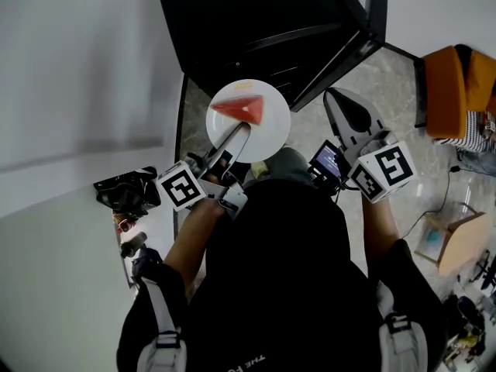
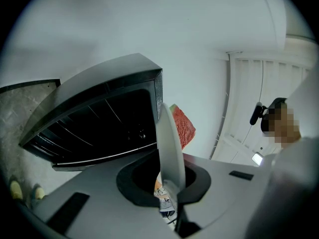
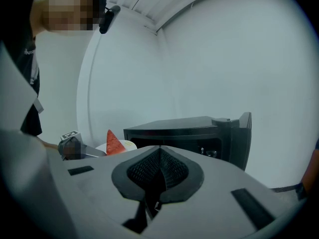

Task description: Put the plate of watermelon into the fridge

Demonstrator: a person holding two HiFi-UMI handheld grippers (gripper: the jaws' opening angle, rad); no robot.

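The left gripper (image 1: 239,136) is clenched on the near rim of a white plate (image 1: 271,132) and holds it out level in front of the person. 1 red wedge of watermelon (image 1: 242,109) lies on the plate. In the left gripper view the plate (image 2: 169,143) shows edge-on, pinched between the 2 jaws, with the watermelon (image 2: 182,127) on its right face (this camera sees the scene rolled onto its side).

Just beyond the plate stands the black fridge (image 1: 256,14). Its door (image 1: 350,51) is swung open to the right, and its dark inside with thin wire shelves faces the left gripper. The plate is in front of the opening, outside the cabinet.

The right gripper (image 1: 333,98) hovers to the right of the plate, near the open door, touching nothing. Its own view shows the 2 jaws pressed together with nothing between them, pointing at the fridge (image 3: 184,131). The plate and its wedge show at the left of that view.
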